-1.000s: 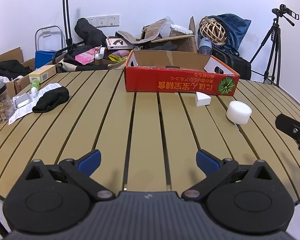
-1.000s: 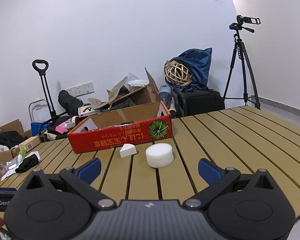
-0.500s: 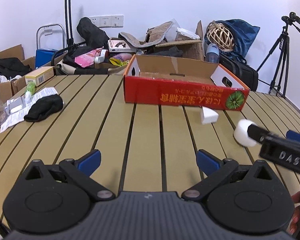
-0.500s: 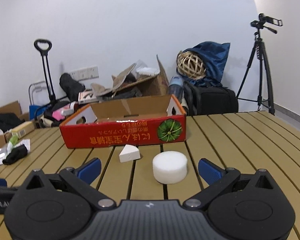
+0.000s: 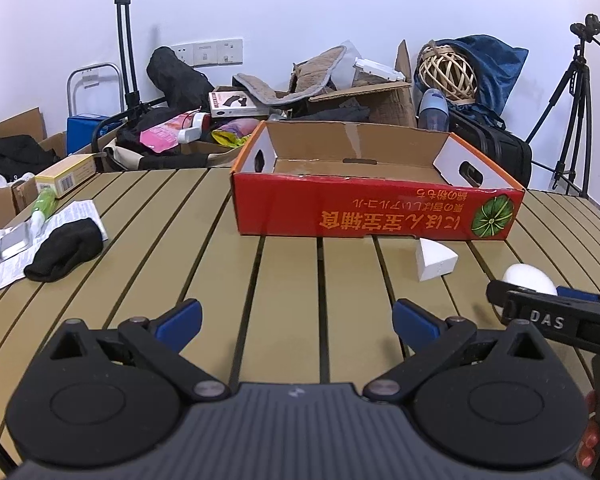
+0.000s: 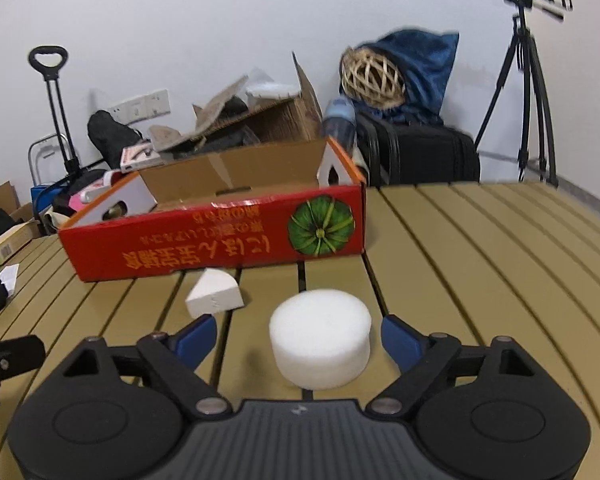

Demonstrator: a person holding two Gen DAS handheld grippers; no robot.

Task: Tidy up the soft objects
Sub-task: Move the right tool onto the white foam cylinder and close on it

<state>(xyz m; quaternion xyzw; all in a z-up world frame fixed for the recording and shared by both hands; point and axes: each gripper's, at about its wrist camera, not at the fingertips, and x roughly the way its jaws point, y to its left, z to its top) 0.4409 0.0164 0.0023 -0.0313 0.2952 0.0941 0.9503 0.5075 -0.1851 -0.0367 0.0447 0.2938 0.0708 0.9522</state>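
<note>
Left wrist view: closer to the red cardboard box (image 5: 376,204) than a second ago; left gripper (image 5: 296,316) wide apart over bare slats of the table (image 5: 180,264), holding nothing. White foam wedge (image 5: 436,264) just before the box's front wall. Right gripper (image 5: 540,312) newly entered at the right edge.

Right wrist view: nearer now. Right gripper (image 6: 298,334) just narrowing, not pressing. Round foam disc (image 6: 320,344), matte and porous, between its blue fingers (image 6: 400,340), apparently untouched.
</note>
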